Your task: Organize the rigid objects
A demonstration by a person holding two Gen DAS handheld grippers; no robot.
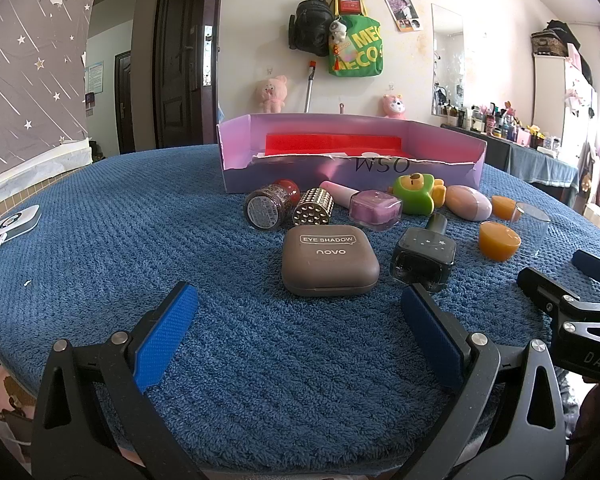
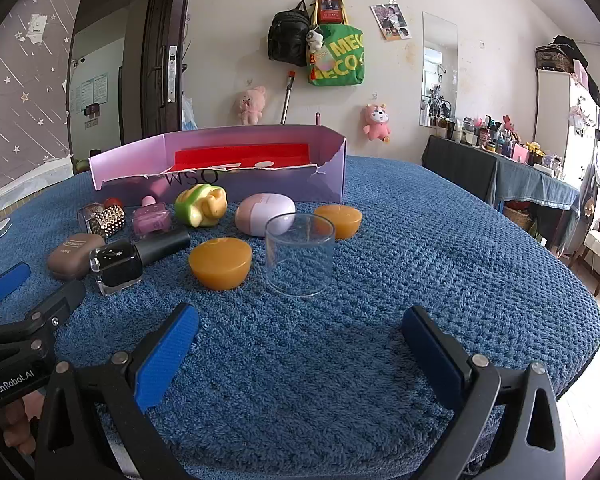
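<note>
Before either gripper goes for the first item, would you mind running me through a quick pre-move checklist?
1. Left gripper open and empty: ok.
2. Right gripper open and empty: ok.
3. Purple box open-topped, with room: ok.
4. Eye shadow case ahead of the left gripper, lying flat, unobstructed: ok.
5. Clear cup ahead of the right gripper, standing free of the orange candles: ok.
6. Black bottle cap tight: cannot tell.

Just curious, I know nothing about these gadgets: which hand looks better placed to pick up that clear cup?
The right gripper, probably. In its view the clear cup stands just ahead of its open, empty fingers. In the left gripper's view the cup sits far right, beyond the black bottle.
</note>
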